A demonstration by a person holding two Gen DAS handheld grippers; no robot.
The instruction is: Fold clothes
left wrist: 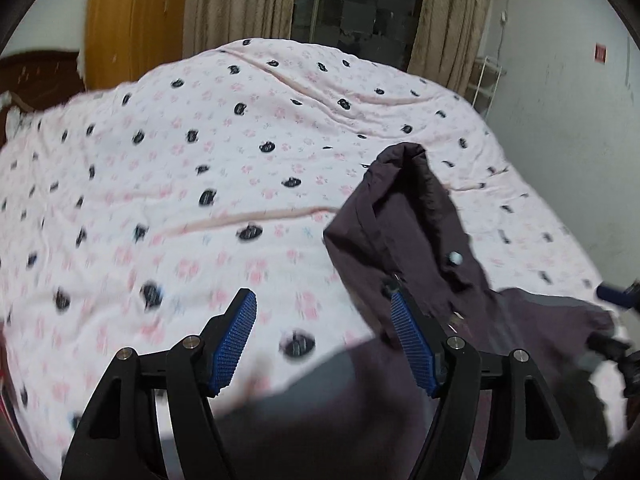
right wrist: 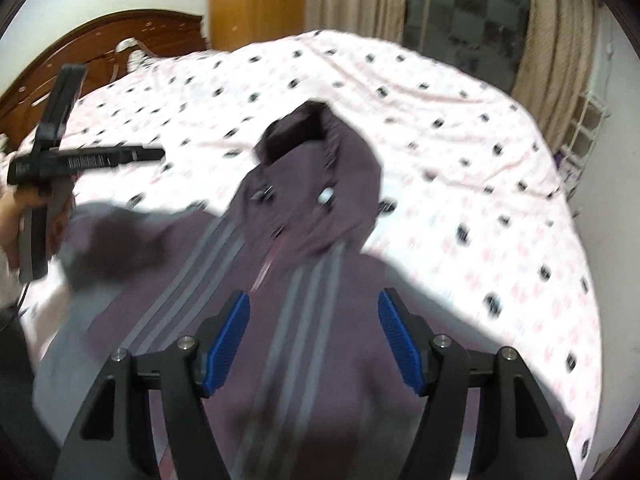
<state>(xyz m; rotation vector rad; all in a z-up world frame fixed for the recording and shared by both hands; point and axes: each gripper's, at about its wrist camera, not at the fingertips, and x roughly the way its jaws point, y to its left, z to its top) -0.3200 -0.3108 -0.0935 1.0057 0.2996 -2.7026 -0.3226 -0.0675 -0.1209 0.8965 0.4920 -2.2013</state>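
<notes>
A dark purple hoodie lies on the bed, spread over the pink patterned sheet. Its long axis runs from the near edge toward the far side, with the hood pointing away toward the curtains and grey stripes running along its body. The right gripper hangs above the body with jaws spread, gripping nothing. The left gripper is also released and empty, beside the hood

A home bedroom: ahead of the grippers, a bed in pink paw-print sheets, carved wooden headboard, beige curtains, a wardrobe beyond.
</notes>
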